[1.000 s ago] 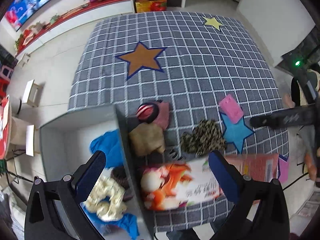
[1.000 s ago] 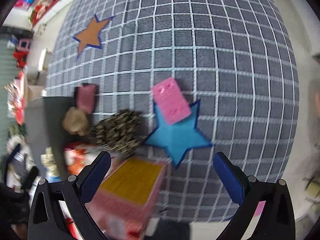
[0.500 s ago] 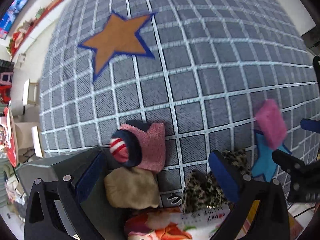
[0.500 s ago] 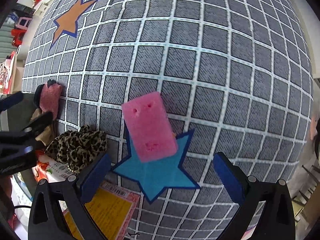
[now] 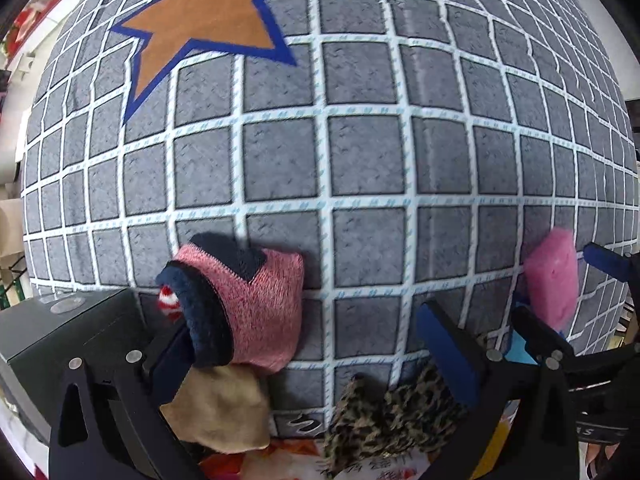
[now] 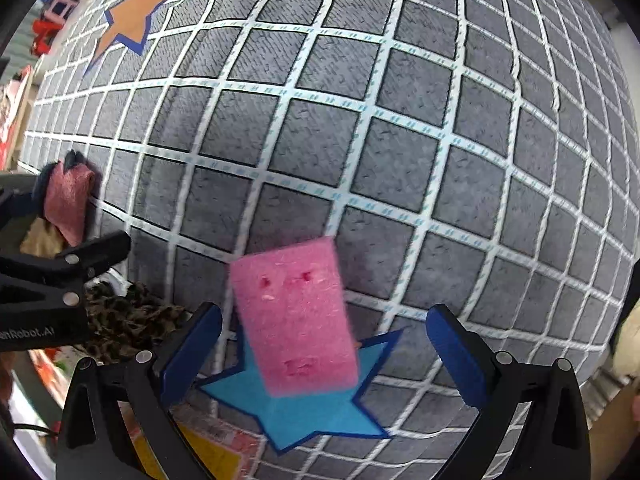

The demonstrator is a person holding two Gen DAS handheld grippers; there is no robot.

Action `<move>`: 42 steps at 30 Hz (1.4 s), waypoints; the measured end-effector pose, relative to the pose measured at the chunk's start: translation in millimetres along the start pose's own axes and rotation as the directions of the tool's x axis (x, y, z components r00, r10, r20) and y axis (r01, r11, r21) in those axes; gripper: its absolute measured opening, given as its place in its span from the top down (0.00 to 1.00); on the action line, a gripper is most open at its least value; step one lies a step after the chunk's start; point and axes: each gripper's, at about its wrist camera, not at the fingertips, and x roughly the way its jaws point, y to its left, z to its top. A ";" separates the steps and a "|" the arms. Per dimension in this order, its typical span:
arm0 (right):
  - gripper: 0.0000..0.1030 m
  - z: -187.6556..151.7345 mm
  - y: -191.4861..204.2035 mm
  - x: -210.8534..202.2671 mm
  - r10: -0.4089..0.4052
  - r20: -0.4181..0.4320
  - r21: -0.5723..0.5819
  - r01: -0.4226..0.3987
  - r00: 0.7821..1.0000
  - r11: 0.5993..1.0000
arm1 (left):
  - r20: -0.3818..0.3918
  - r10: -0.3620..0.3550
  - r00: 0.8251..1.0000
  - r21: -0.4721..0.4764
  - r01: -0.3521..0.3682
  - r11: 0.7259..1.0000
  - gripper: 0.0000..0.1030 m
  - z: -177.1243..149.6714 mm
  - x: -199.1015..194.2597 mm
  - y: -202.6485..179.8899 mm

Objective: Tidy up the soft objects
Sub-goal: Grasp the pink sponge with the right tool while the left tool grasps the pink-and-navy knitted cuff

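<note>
Two star patches, orange (image 5: 208, 16) and blue (image 6: 304, 404), mark the grey checked mat (image 5: 360, 152). Pink sponge (image 6: 296, 316) overlaps the blue one. Left gripper (image 5: 316, 344) and right gripper (image 6: 324, 340) both gape, holding nothing.

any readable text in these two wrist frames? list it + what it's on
"...nRobot.AI", cut off at the frame edge: white print on the black body of the left gripper, seen from the right wrist view.
Chinese characters on the printed package at the bottom of the left wrist view: too blurred to read.
White print on the right gripper's body in the left wrist view: too blurred to read.
Faint blue marks on the mat's white grid lines: too small to read.
</note>
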 end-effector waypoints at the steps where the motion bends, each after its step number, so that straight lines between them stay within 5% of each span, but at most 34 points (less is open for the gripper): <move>1: 0.00 3.1 -2.1 2.6 -0.032 -0.001 0.001 0.032 1.000 1.000 | 0.007 -0.006 1.000 -0.001 0.006 1.000 0.00 4.0 -0.2 -4.6; 7: 0.00 -5.4 -66.3 6.7 -0.035 -0.016 0.162 0.038 0.999 0.986 | 0.105 -0.119 0.987 0.081 0.111 0.991 0.00 16.9 -22.7 -35.6; 11: 0.00 -11.7 -95.4 -2.6 0.018 0.011 0.225 -0.020 1.000 0.974 | 0.177 -0.061 0.982 0.098 0.044 0.994 0.00 17.2 -40.4 -35.0; 16: 0.00 2.3 -75.0 -19.5 0.008 0.081 0.114 -0.017 0.997 0.993 | 0.141 -0.010 0.990 0.062 0.001 0.998 0.00 26.3 -27.9 -11.5; 23: 0.00 28.7 -49.8 -3.1 -0.048 0.056 -0.013 0.049 0.997 0.999 | 0.100 0.026 0.995 0.043 -0.030 0.999 0.00 26.0 10.4 8.1; 27: 0.00 24.6 -44.5 1.6 -0.044 0.060 -0.064 0.048 0.997 0.997 | 0.096 0.028 0.995 0.047 -0.032 0.998 0.00 23.5 26.0 12.1; 32: 0.00 -18.8 -27.8 6.2 -0.044 0.036 -0.062 0.046 0.998 0.997 | 0.099 0.013 0.995 0.052 -0.019 0.998 0.00 32.5 41.2 21.7; 34: 0.00 -5.4 -38.9 6.5 -0.033 -0.005 -0.002 0.033 0.999 0.999 | 0.098 0.014 0.995 0.052 -0.019 0.998 0.00 36.0 54.8 21.7; 36: 0.00 0.8 -63.1 -3.1 0.050 0.001 0.183 -0.050 0.999 0.982 | 0.094 0.015 0.995 0.051 -0.020 0.999 0.00 40.8 52.8 9.8; 39: 0.00 -10.8 -93.5 -11.1 0.169 0.052 0.442 -0.174 0.984 0.880 | 0.105 0.015 0.994 0.047 -0.020 0.999 0.00 41.6 49.0 6.0; 42: 0.00 -15.6 -100.9 -6.4 0.206 0.067 0.558 -0.207 0.976 0.803 | 0.120 0.015 0.993 0.047 -0.021 0.999 0.00 32.1 33.3 5.9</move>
